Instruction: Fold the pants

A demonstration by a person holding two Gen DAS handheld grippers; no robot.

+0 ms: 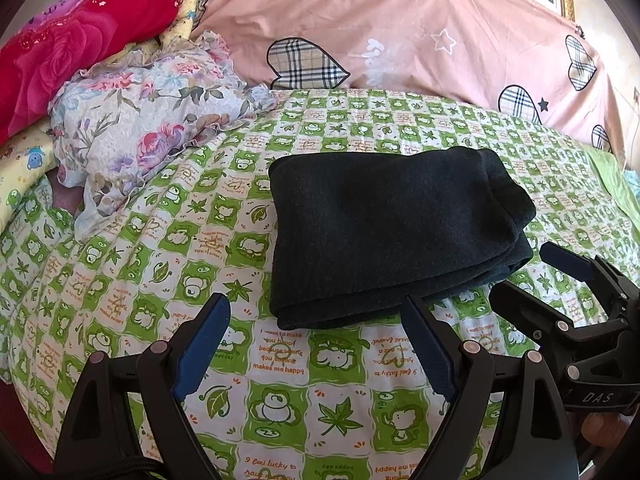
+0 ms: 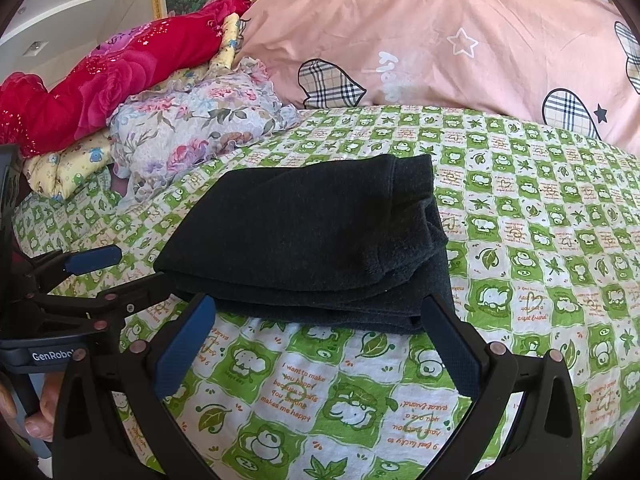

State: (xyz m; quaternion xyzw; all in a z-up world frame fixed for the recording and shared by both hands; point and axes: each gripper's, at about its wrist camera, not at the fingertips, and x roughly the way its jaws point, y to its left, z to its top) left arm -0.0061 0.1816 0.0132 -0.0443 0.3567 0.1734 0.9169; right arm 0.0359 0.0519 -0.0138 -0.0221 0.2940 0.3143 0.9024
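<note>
Dark, nearly black pants [image 1: 380, 232] [image 2: 304, 232] lie folded into a thick rectangle on the green-checked bed sheet [image 1: 280, 400] [image 2: 520, 240]. The layered ends show on the bundle's right side. My left gripper [image 1: 314, 308] is open just in front of the bundle's near edge, blue pads wide apart and holding nothing. My right gripper [image 2: 318, 304] is open too, at the same near edge, and empty. Each gripper also shows in the other's view: the right gripper [image 1: 532, 276] at the bundle's right corner, the left gripper [image 2: 128, 276] at its left corner.
A pink duvet with plaid hearts [image 1: 400, 40] [image 2: 460, 40] is heaped behind the pants. At the back left are a floral cloth [image 1: 152, 120] [image 2: 200, 120], a red rose blanket [image 1: 72, 48] [image 2: 120, 80] and a yellow cloth [image 2: 64, 164]. A hand [image 2: 40, 412] holds the left gripper's handle.
</note>
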